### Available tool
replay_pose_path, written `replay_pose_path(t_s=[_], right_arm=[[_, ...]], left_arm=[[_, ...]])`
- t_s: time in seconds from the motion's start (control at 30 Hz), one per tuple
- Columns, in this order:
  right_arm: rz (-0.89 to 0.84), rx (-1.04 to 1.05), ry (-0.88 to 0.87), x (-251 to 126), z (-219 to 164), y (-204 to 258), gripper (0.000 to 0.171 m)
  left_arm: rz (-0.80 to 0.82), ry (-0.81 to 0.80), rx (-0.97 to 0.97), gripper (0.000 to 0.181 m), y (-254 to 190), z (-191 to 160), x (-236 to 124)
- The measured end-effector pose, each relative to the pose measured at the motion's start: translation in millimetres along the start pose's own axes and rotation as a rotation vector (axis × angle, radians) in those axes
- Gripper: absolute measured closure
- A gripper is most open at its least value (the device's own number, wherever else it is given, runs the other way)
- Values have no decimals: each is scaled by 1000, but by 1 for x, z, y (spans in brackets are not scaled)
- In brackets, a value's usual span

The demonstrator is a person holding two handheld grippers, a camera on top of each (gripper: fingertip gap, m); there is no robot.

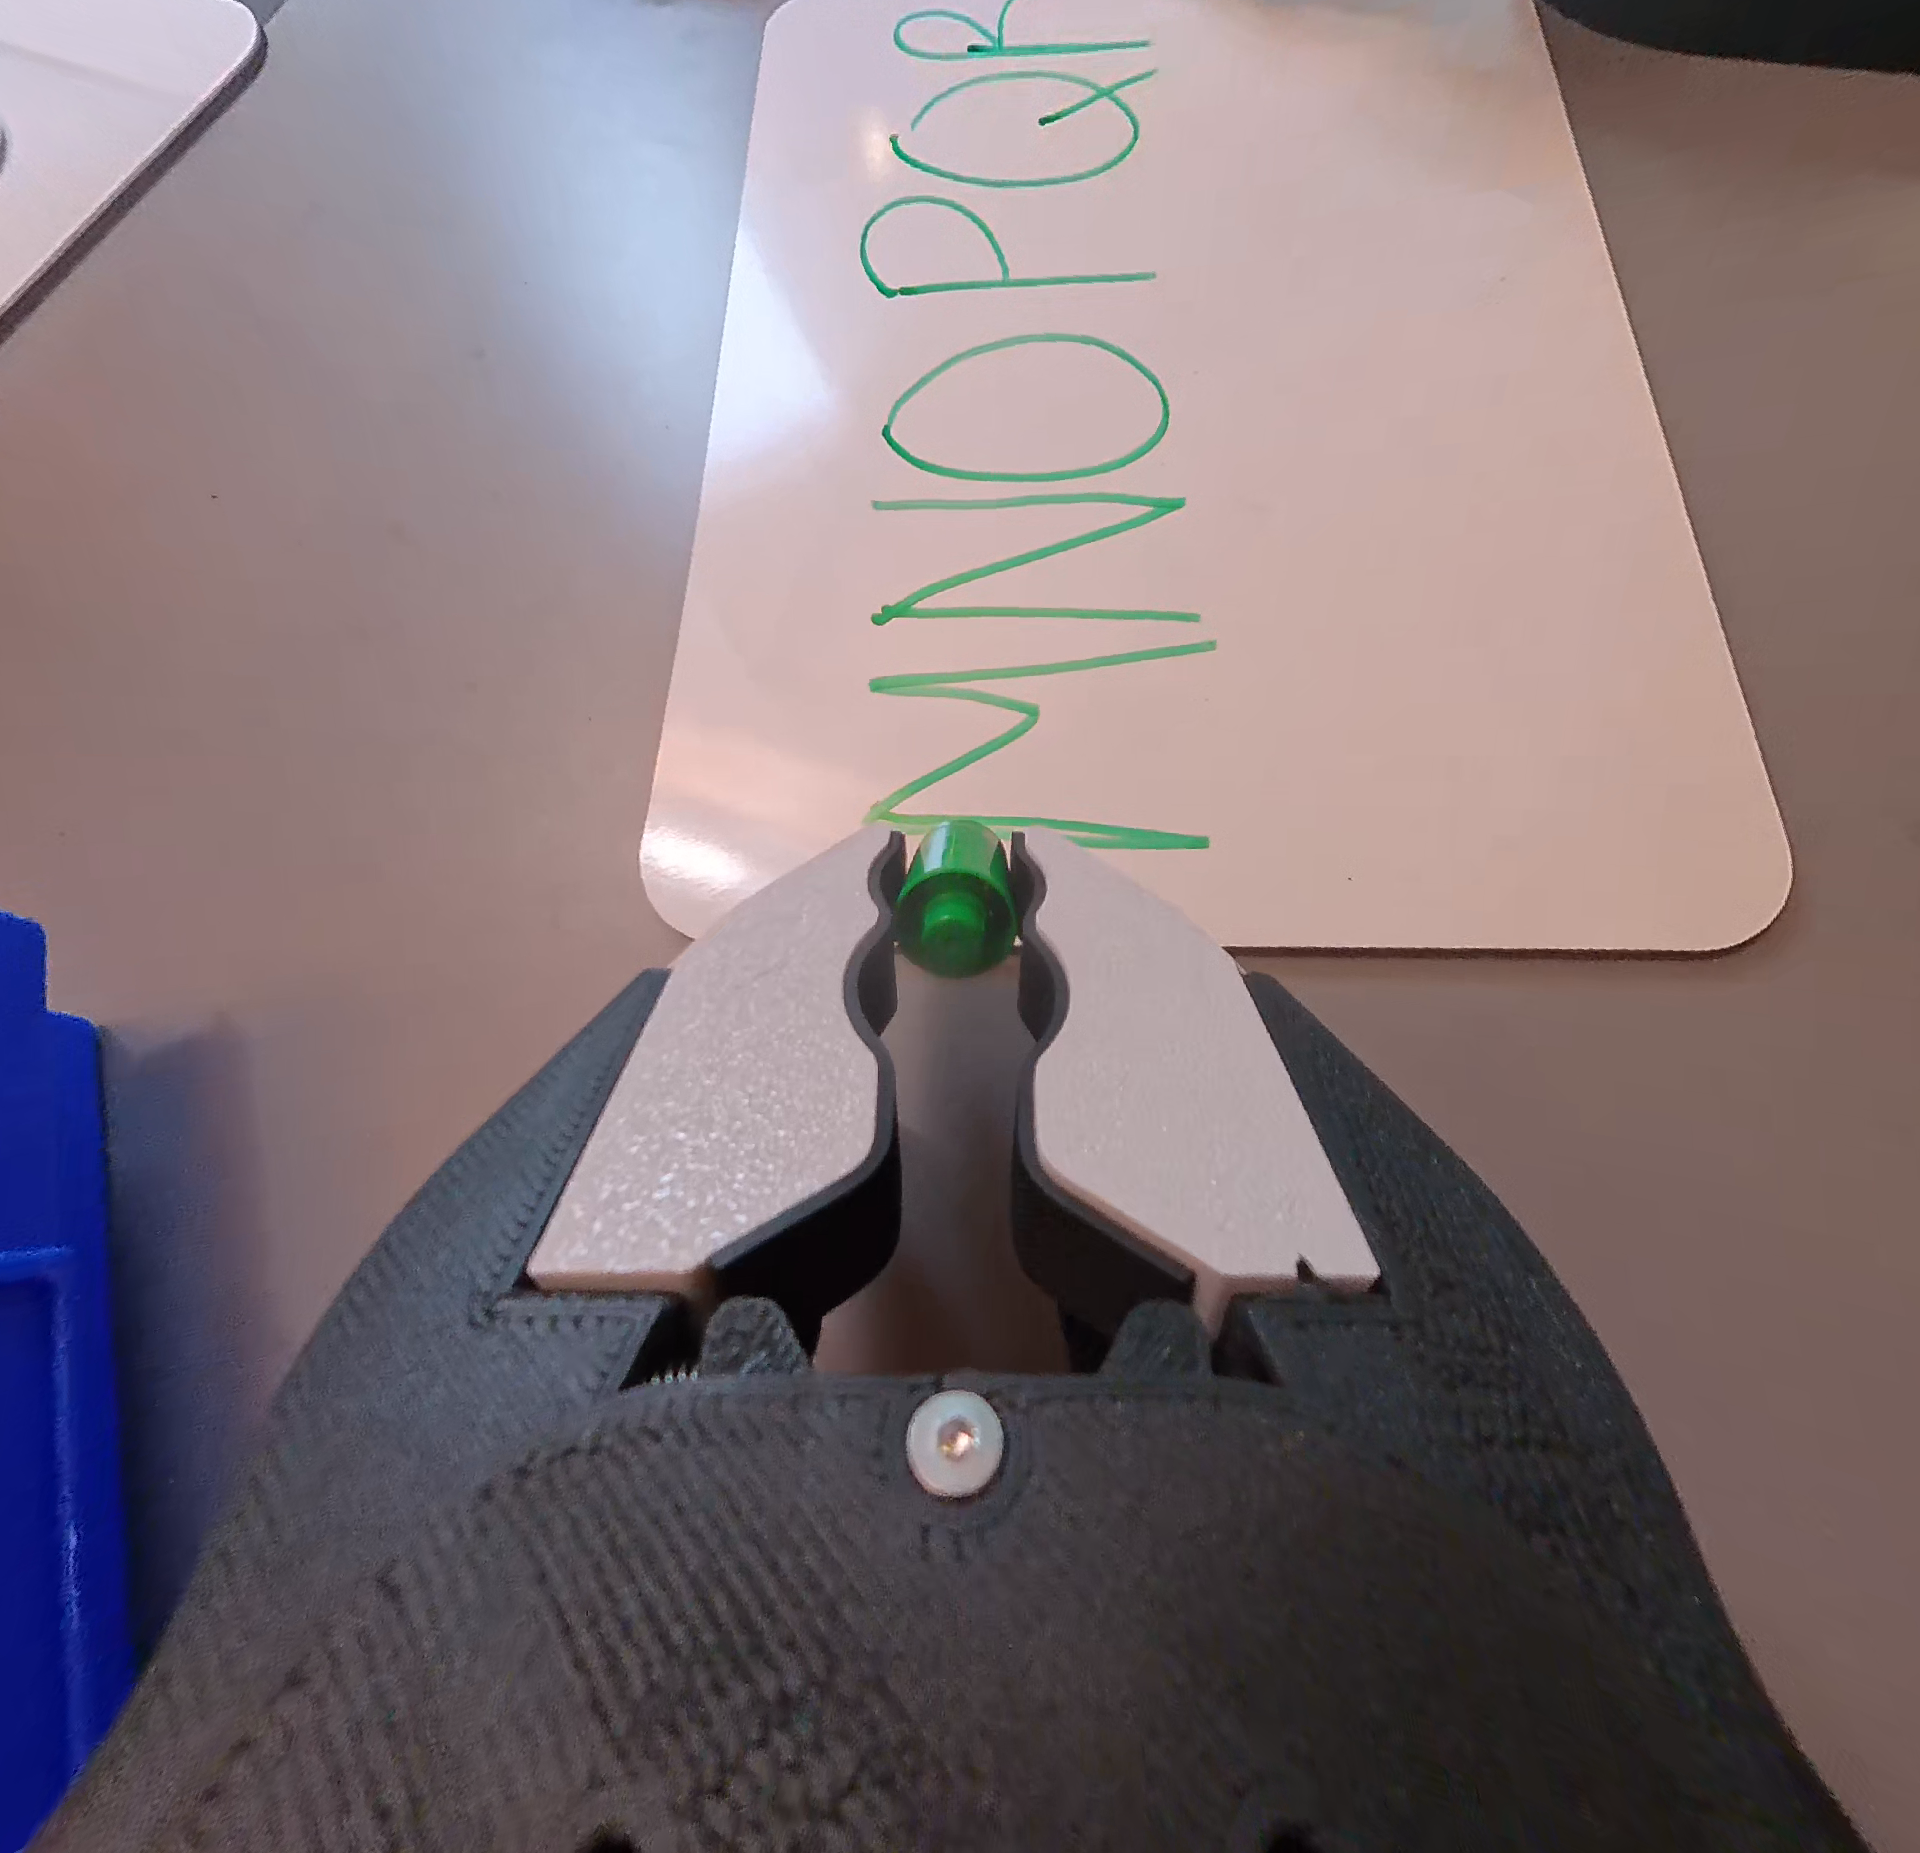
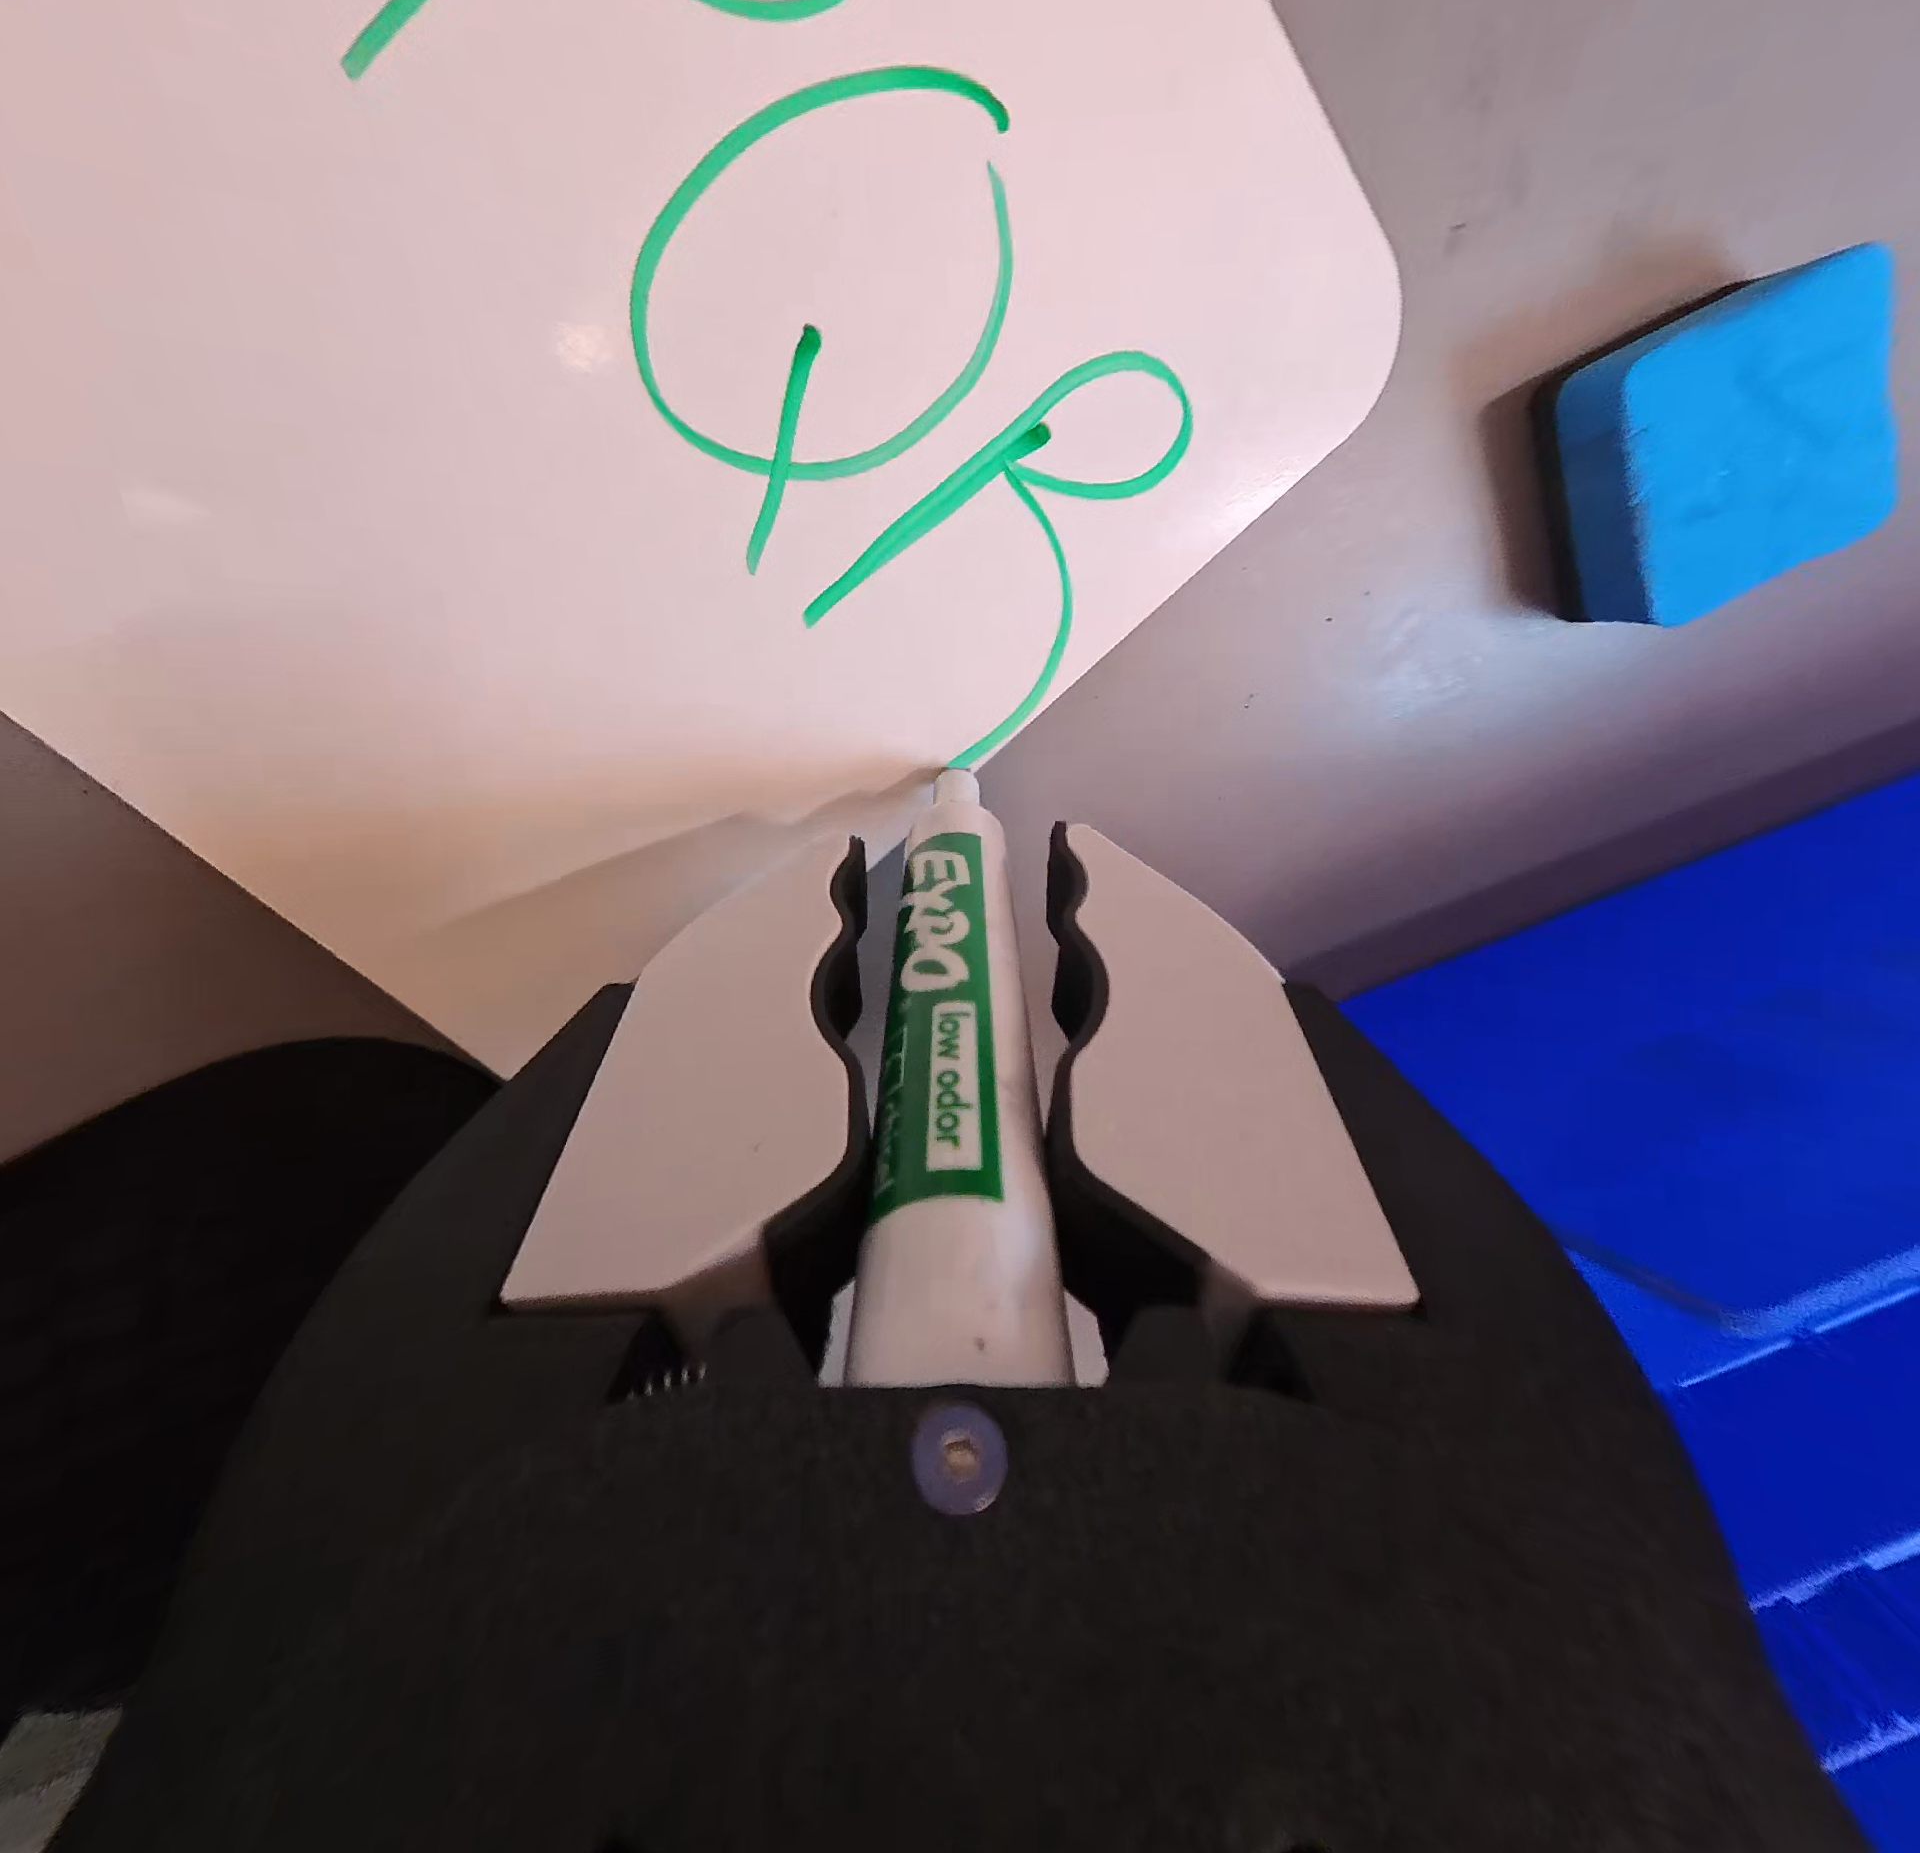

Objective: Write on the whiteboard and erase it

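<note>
We've got the right gripper [image 2: 957, 847] clamped narrow on the marker [image 2: 961, 1076], barrel running straight out between our fingers and the tip down at the near edge of the whiteboard [image 2: 312, 401], right at the tail of the last green stroke. Ahead of that tip the green writing [image 2: 831, 349] fills the board in one long row, so we'd call the writing half nearly done, or done. Over on the left gripper [image 1: 951, 858], our fingers pinch the green marker cap [image 1: 951, 904] just at the board's near end. It looks gripped, though the contact is hard to see. The blue eraser [image 2: 1730, 442] sits on the worktop [image 2: 1558, 89], off to the right of the right fingers, untouched. Left to do: cap the marker, fetch that eraser, wipe it all off.
</note>
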State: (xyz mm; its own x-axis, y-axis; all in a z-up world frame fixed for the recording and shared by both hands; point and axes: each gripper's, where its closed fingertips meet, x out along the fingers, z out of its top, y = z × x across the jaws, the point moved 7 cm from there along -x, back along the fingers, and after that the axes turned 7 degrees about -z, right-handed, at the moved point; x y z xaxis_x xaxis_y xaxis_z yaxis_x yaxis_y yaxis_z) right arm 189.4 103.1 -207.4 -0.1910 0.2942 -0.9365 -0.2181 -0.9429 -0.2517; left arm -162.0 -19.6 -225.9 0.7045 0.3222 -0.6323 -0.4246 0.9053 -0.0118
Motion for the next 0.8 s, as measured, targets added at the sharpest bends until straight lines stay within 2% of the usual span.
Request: replay_pose_path(t_s=[0.17,0.27,0.33,0.47,0.53,0.63,0.8], right_arm=[[-73,46,-152,-24,14,-8,137],[-116,70,-312,-40,33,-7,137],[-81,91,-465,-49,51,5,137],[207,211,-911,-61,98,50,137],[371,287,-1074,-59,120,73,137],[532,338,-1157,-49,148,103,137],[786,446,-1159,-39,173,127,137]], left_arm=[[5,-7,6,162,-1,1,0],[5,-44,1,162,0,4,-3],[-17,-105,2,162,-2,9,-7],[-80,-294,44,162,-11,25,-17],[-84,-377,86,162,-17,33,-22],[-67,-450,145,162,-24,39,-28],[-59,-567,245,162,-36,48,-39]])
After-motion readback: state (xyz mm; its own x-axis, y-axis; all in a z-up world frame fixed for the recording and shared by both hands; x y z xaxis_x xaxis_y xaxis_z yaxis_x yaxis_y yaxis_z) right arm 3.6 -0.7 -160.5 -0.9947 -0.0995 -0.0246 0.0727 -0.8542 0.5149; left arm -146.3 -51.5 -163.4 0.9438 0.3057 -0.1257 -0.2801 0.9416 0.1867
